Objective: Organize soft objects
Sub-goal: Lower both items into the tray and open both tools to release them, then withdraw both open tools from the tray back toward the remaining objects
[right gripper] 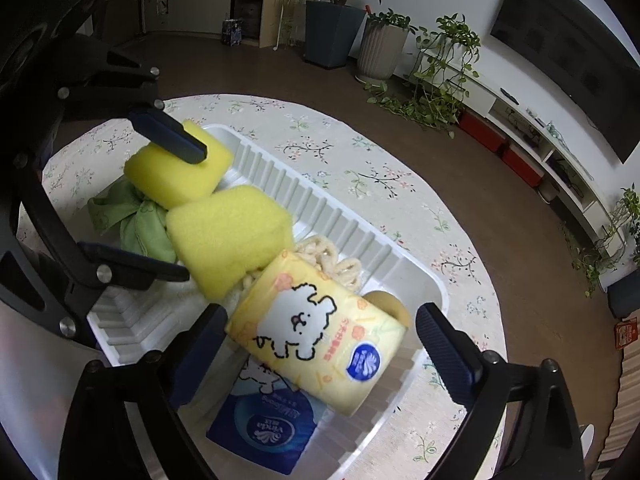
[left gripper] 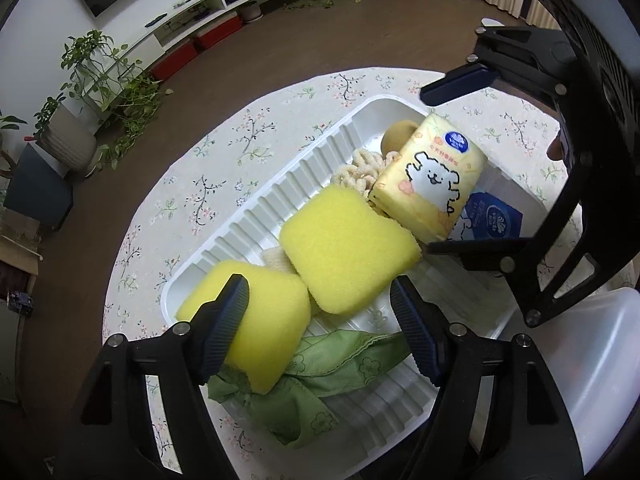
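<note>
We see the white tray point(left gripper: 304, 168) crowded: two yellow sponges point(left gripper: 348, 248), a green cloth point(left gripper: 320, 376) and two tissue packs point(left gripper: 432, 176) fill most of it. Bare ribbed floor shows only along the wall at 10 o'clock in the left wrist view. Around the tray, the floral surface point(right gripper: 360, 152) lies open from 12 to 3 o'clock in the right wrist view. Both tongs point(left gripper: 320, 320) point(right gripper: 320, 352) hang spread above the pile.

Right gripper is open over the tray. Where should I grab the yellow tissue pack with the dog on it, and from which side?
Take the yellow tissue pack across its two long sides, coming down from above. It lies tilted on top of the blue tissue pack with its printed face up, and the right gripper already straddles it, jaws open. The tray wall blocks a sideways approach, I would judge.
</note>
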Demonstrator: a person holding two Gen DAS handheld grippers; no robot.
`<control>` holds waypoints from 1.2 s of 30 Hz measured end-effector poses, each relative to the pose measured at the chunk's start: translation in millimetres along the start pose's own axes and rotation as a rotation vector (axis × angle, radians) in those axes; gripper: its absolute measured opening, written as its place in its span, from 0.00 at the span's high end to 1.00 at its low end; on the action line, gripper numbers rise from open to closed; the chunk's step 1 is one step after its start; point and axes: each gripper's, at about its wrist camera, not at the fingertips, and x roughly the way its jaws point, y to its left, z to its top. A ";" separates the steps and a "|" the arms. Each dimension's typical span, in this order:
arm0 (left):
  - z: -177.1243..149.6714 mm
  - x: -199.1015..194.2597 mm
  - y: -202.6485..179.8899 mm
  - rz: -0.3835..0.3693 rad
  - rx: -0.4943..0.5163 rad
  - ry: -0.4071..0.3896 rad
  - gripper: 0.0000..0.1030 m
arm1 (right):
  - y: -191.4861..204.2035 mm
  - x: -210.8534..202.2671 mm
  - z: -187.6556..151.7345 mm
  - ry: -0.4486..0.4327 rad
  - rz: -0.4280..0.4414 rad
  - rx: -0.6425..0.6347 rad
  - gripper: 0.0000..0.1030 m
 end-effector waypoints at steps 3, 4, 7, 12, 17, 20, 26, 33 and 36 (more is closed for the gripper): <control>-0.6 -7.2 1.4 0.005 -0.008 -0.016 0.27 | -1.2 -4.8 -1.9 -0.012 -0.002 0.003 0.00; -0.9 -9.3 2.4 0.007 -0.011 -0.021 0.24 | -2.1 -6.6 -2.3 -0.014 -0.004 0.005 0.00; -3.3 -18.1 6.7 0.017 -0.026 -0.039 0.19 | -5.4 -12.4 -2.7 -0.023 -0.009 0.009 0.00; -13.4 -42.9 20.0 0.012 -0.093 -0.111 0.03 | -11.6 -25.9 -6.2 -0.048 -0.032 0.038 0.00; -28.2 -75.0 37.6 0.043 -0.183 -0.209 0.00 | -30.3 -48.0 -13.8 -0.104 -0.057 0.120 0.00; -45.4 -98.6 46.6 0.061 -0.257 -0.277 0.00 | -44.9 -67.2 -22.2 -0.149 -0.061 0.193 0.00; -90.2 -131.1 44.0 0.068 -0.374 -0.368 0.00 | -58.9 -114.2 -55.5 -0.224 -0.075 0.311 0.00; -163.7 -145.8 16.8 0.066 -0.501 -0.418 0.00 | -40.8 -157.4 -118.6 -0.277 -0.060 0.423 0.00; -195.4 -149.8 -2.7 0.070 -0.547 -0.437 0.00 | -19.4 -168.8 -146.3 -0.289 -0.045 0.461 0.00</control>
